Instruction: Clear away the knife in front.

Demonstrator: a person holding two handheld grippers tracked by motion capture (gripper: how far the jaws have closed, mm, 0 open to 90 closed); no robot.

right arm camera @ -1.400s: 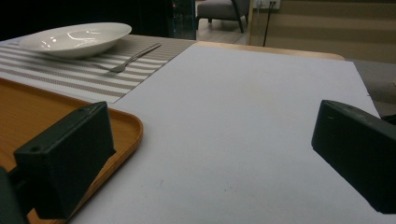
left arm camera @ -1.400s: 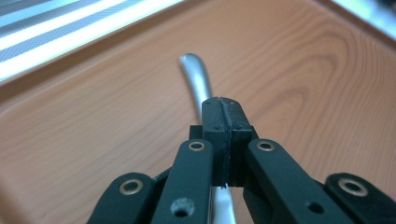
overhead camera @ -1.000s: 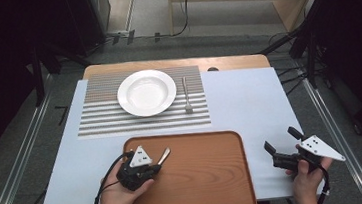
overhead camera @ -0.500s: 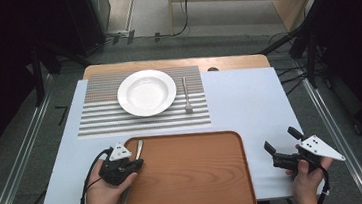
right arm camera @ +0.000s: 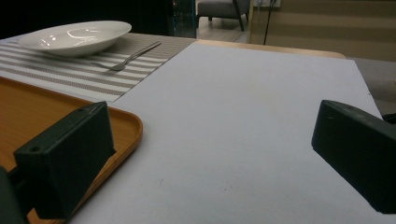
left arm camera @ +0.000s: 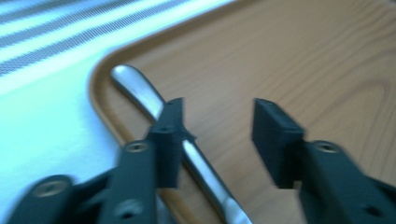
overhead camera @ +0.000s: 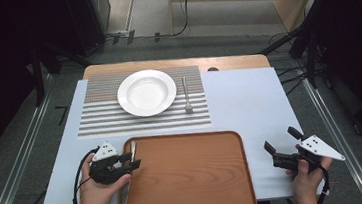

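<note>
Left gripper point(overhead camera: 133, 163) sits right at the left edge of the tray point(overhead camera: 188, 201), and its jaws have just been opening — they stand apart now with nothing pressed between them. In the left gripper view point(left arm camera: 217, 135) the metal utensil point(left arm camera: 187, 158) runs under the left-hand jaw rather than through the gap, so it's let go, lying loose on the tray. I can't tell if it's a knife or a spoon; only the rounded handle end shows sharply.

In the high view the utensil point(overhead camera: 130, 179) lies along the tray's left rim, long axis running near-to-far, just inside the lip. It's basically beneath the left gripper, so that hand is by far the closer one.

Right gripper point(overhead camera: 285, 147) is well apart, over on the bare white cloth point(overhead camera: 248, 95) right of the tray, jaws wide and empty; its own view point(right arm camera: 212, 154) shows just cloth between them.

Farther out there's the striped placemat point(overhead camera: 95, 123) with a white plate point(overhead camera: 146, 92) and a fork point(overhead camera: 186, 95) just to the plate's right. My guess: the utensil is headed to the placemat, and any re-grab would have to come across that long axis — from the left hand.
</note>
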